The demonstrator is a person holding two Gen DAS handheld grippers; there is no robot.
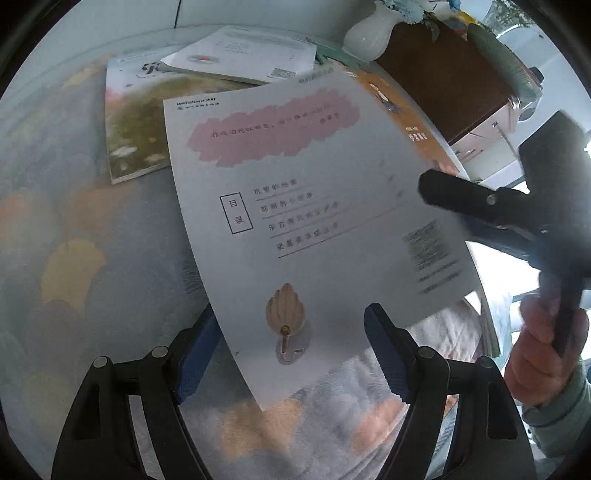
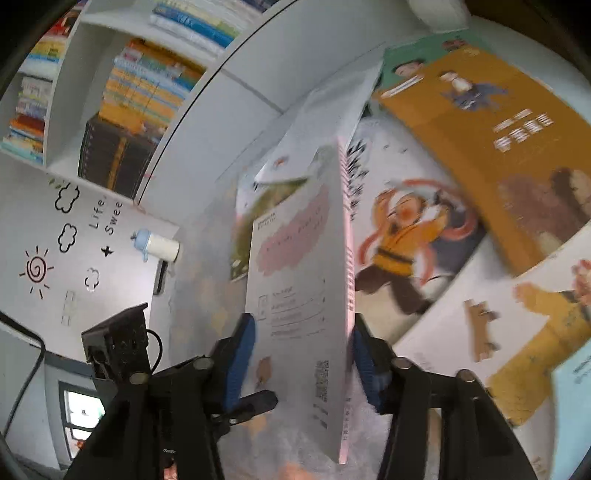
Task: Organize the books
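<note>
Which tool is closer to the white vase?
Neither is close; the right looks nearer. The right tool grips the white book's edge on the side toward the vase. The left tool straddles the book's near edge, farther off.

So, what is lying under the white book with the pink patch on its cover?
Under the white book, an orange book shows at its right edge and the patterned cloth below. Whatever lies beneath its middle is covered.
</note>
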